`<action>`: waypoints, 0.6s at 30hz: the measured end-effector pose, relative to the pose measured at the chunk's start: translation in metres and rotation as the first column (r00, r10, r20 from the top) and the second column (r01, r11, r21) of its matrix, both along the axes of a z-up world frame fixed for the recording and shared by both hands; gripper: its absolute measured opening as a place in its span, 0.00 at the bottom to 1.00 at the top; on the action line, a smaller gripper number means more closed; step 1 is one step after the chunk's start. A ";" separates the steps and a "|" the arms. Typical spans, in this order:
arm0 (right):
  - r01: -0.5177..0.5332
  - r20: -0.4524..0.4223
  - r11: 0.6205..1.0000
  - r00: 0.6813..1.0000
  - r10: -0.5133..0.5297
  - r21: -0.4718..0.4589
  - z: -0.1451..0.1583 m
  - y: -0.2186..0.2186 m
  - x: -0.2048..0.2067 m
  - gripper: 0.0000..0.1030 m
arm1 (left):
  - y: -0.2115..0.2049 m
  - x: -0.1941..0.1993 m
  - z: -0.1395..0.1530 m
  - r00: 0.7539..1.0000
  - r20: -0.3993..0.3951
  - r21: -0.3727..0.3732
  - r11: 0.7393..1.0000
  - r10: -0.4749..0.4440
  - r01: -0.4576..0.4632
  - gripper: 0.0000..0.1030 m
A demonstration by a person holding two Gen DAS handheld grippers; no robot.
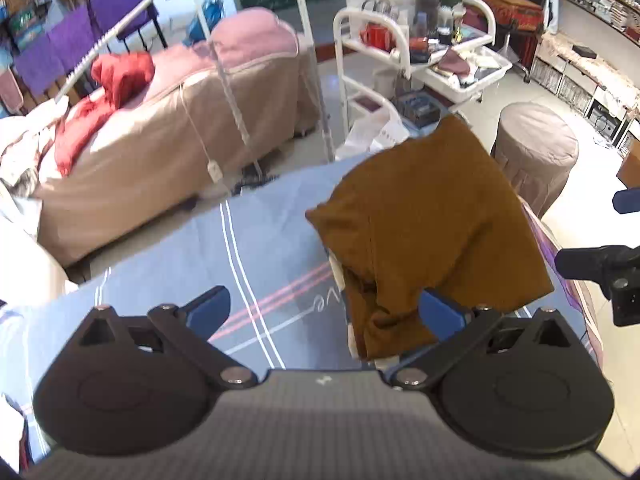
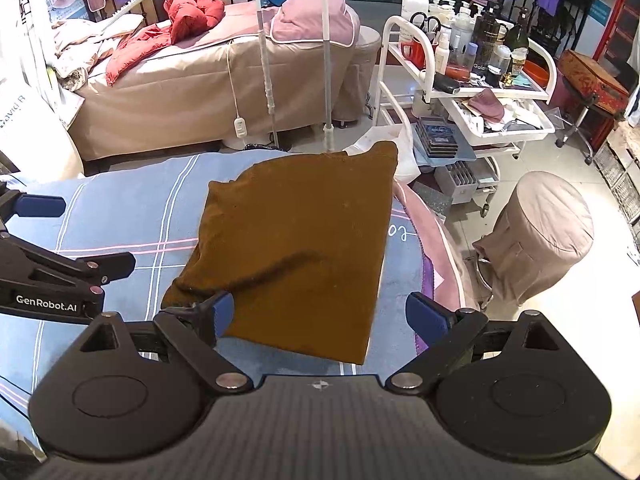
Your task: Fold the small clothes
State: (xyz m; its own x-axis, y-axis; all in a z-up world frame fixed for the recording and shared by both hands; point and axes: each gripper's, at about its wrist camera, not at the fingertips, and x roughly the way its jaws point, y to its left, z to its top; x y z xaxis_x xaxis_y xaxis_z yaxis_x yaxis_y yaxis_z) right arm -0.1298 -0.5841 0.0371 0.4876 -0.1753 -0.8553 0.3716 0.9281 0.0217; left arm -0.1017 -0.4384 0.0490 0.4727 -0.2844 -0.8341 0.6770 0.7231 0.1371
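A brown garment (image 2: 296,232), folded into a rough rectangle, lies on the blue striped sheet (image 2: 120,216). My right gripper (image 2: 323,316) is open, with the garment's near edge between its fingers. Its left fingertip (image 2: 220,314) touches the near-left corner, beside a dark crease. In the left wrist view the brown garment (image 1: 428,220) sits to the right, and its bunched near corner hangs in front of the right fingertip (image 1: 440,316). My left gripper (image 1: 325,312) is wide open, mostly over bare sheet (image 1: 260,248). Each gripper shows in the other's view: right gripper (image 1: 600,268), left gripper (image 2: 60,272).
Beyond the sheet stands a beige massage bed (image 2: 192,92) with a red jacket (image 2: 188,12). A white trolley (image 2: 472,92) crowded with bottles stands at the back right. A covered round stool (image 2: 548,232) is close to the table's right edge, and white poles (image 2: 328,60) rise behind the garment.
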 end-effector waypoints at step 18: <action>0.004 0.002 1.000 1.000 -0.004 -0.004 -0.001 0.001 0.000 1.00 | -0.005 0.004 -0.004 1.000 -0.022 0.024 1.000 0.014 -0.013 1.00</action>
